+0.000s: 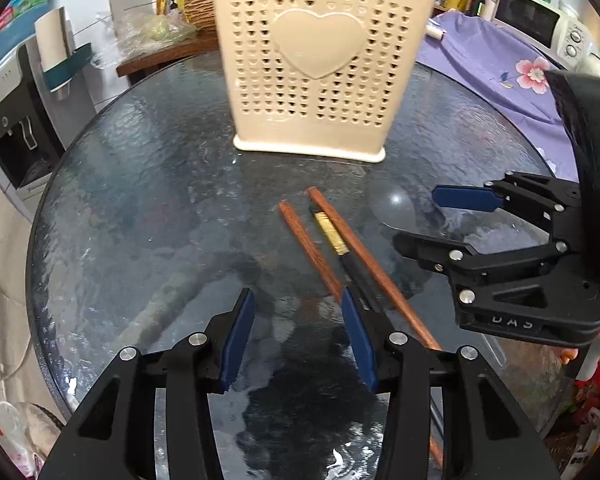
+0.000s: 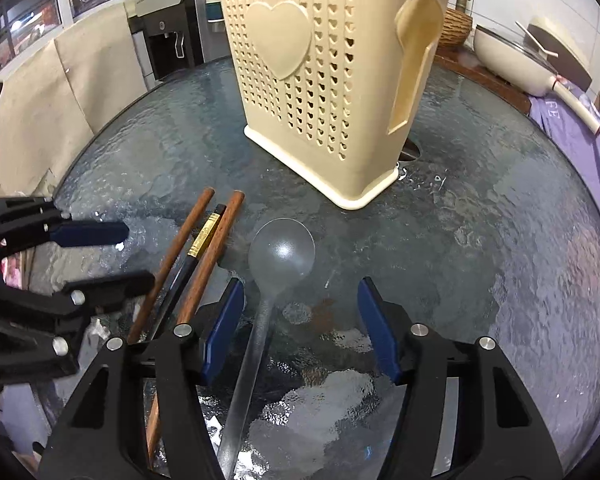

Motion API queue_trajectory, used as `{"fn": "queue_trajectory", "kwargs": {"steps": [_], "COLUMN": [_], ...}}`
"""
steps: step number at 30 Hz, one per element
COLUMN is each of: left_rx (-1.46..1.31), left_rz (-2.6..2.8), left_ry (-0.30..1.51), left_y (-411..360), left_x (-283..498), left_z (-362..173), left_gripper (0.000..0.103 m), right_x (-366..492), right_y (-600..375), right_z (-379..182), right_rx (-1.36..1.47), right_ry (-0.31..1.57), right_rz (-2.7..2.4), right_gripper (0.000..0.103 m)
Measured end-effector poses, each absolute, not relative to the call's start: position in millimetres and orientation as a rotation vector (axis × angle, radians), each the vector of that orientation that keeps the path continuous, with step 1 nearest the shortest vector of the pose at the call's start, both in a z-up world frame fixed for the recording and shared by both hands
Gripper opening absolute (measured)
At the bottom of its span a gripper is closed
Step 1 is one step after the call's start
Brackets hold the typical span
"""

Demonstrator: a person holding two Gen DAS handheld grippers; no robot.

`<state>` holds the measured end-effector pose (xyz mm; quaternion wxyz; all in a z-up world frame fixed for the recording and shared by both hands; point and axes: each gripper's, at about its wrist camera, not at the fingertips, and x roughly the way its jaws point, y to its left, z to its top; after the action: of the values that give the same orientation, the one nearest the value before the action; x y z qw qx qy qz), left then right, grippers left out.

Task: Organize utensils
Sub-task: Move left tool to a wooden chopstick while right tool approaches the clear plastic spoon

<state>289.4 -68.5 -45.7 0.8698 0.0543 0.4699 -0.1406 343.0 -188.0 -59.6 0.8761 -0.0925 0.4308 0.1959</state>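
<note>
A cream perforated utensil holder (image 1: 304, 64) (image 2: 320, 80) with a heart on its face stands upright at the back of the round glass table (image 1: 140, 200). Two brown wooden chopsticks (image 1: 312, 252) (image 2: 216, 240) and a black one with a gold band (image 1: 332, 232) (image 2: 206, 236) lie side by side in front of it. My left gripper (image 1: 298, 336) (image 2: 138, 256) is open; the chopsticks run under its right finger and only glass shows between its pads. A clear plastic spoon (image 2: 282, 248) (image 1: 392, 204) lies beside them. My right gripper (image 2: 302, 320) (image 1: 416, 216) is open, the spoon's handle between its fingers close to the left pad.
A purple flowered cloth (image 1: 500, 76) covers the surface right of the table. A water dispenser (image 1: 16, 128) stands at the left, a microwave (image 1: 540, 20) and a cream pan (image 2: 512, 52) at the back right. A wicker basket (image 2: 454, 28) sits behind the holder.
</note>
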Motion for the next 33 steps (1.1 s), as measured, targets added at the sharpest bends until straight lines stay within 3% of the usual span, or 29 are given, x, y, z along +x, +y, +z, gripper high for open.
{"fn": "queue_trajectory", "kwargs": {"steps": [33], "left_rx": [0.096], "left_rz": [-0.279], "left_ry": [0.996], "left_y": [-81.8], "left_x": [304.4], "left_z": [-48.5], "left_gripper": [0.036], "right_x": [347.7], "right_y": [-202.0], "right_z": [-56.3], "right_rx": [-0.189], "right_ry": [0.910], "right_rz": [0.339], "right_gripper": [0.058]}}
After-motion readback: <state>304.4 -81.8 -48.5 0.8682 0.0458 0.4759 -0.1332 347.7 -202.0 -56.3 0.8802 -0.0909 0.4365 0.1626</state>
